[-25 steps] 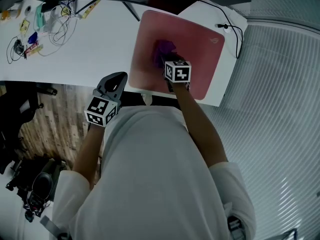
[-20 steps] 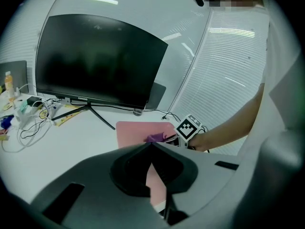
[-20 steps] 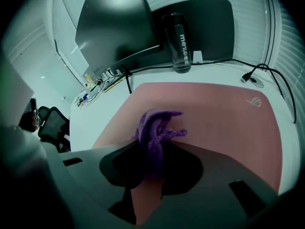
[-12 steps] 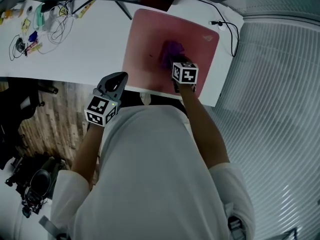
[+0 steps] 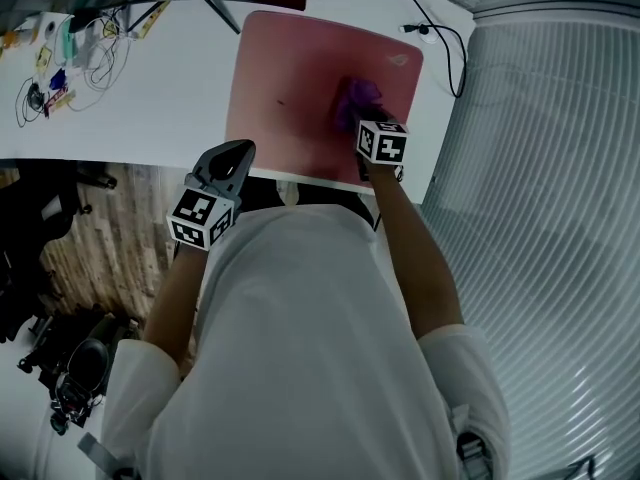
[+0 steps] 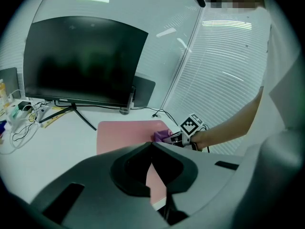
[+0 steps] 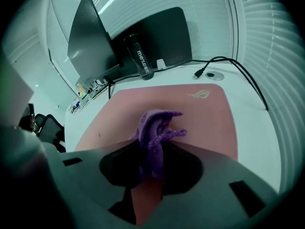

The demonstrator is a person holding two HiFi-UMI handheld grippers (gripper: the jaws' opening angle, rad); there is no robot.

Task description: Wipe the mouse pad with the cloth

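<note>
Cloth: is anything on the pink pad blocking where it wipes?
Nothing visible does. The right gripper holds the cloth on the mouse pad, bare except a tiny dark speck. The bottle and cable sit beyond its far edge.

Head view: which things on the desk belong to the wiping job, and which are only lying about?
Job: mouse pad; purple cloth; right tongs, shut on the cloth.
Lying about: monitor; bottle; black cable; tangled wires; left tongs, shut and empty.
</note>
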